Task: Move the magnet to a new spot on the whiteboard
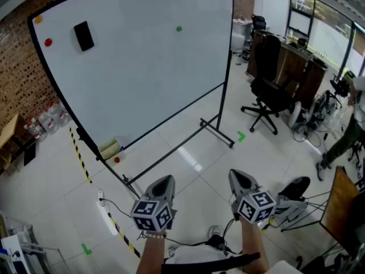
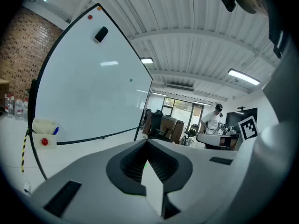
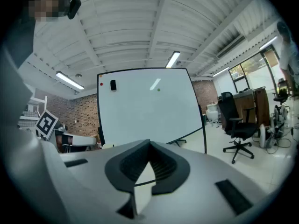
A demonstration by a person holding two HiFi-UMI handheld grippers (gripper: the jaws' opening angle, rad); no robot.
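A big white whiteboard point(image 1: 142, 73) on a wheeled stand fills the head view. On it sit a small green magnet point(image 1: 178, 28) at upper right, a red magnet point(image 1: 48, 41) and an orange magnet point(image 1: 37, 19) at upper left, and a black eraser point(image 1: 84, 36). My left gripper point(image 1: 165, 179) and right gripper point(image 1: 239, 176) are side by side low in the view, well short of the board, both shut and empty. The left gripper view shows the green magnet point(image 2: 131, 80) above the meeting tips of my left gripper point(image 2: 145, 142). The right gripper view shows the green magnet point(image 3: 159, 89) above my right gripper point(image 3: 149, 143).
The board's tray point(image 1: 94, 147) holds a pale block point(image 1: 109, 148) and a red item point(image 1: 117, 160). The stand's foot point(image 1: 217, 132) juts across the floor. A black office chair point(image 1: 268, 93), desks and a person point(image 1: 348, 136) are at the right. A power strip point(image 1: 106, 209) and striped tape point(image 1: 80, 158) lie at the left.
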